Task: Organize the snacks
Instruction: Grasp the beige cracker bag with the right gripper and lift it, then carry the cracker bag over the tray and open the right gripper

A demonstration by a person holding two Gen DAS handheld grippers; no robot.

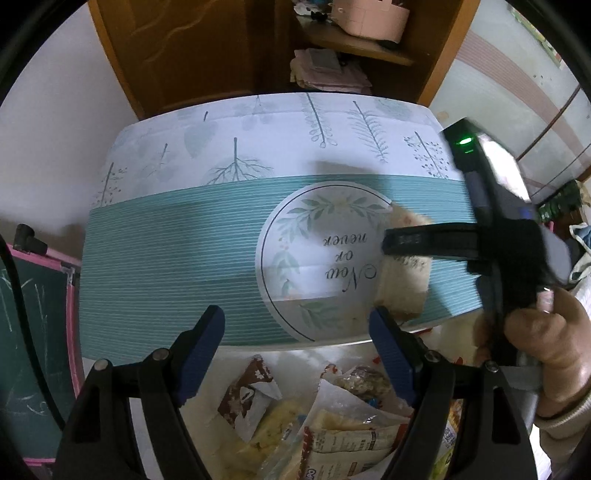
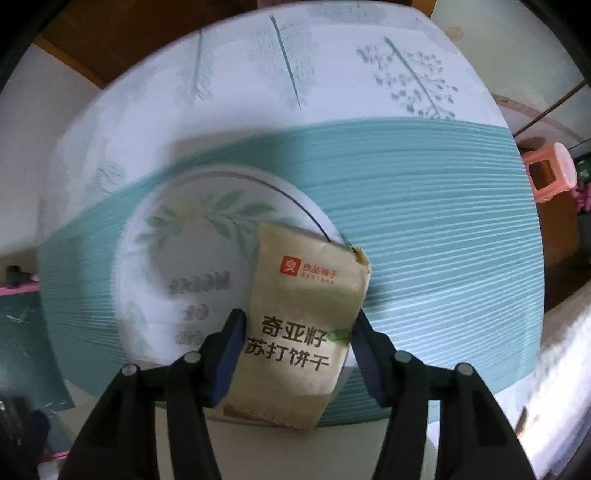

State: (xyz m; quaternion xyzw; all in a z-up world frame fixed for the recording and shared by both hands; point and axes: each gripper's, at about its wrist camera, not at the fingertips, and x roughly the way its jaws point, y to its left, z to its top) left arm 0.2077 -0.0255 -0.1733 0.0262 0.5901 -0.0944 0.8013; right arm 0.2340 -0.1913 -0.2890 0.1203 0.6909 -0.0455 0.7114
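Note:
A beige cracker packet point(image 2: 306, 317) with an orange logo and dark Chinese characters hangs upright between the blue pads point(image 2: 229, 350) of my right gripper point(image 2: 295, 350), which is shut on its two sides. It hovers over the round "Now or never" emblem point(image 2: 192, 251) of a teal and white patterned top point(image 2: 424, 229). In the left wrist view the same packet point(image 1: 404, 280) is a blurred beige patch under one black finger point(image 1: 424, 239) of the right gripper. My left gripper point(image 1: 299, 350) is open and holds nothing, above a pile of several loose snack packets point(image 1: 332, 417) just in front of the top's near edge.
A person's hand point(image 1: 546, 332) grips the right tool's handle at the right. Behind the top stands a wooden cabinet point(image 1: 184, 48) with a pink box point(image 1: 369, 16) on a shelf. A pink-framed chalkboard point(image 1: 33, 332) is at the left, a pink stool point(image 2: 550, 173) at the right.

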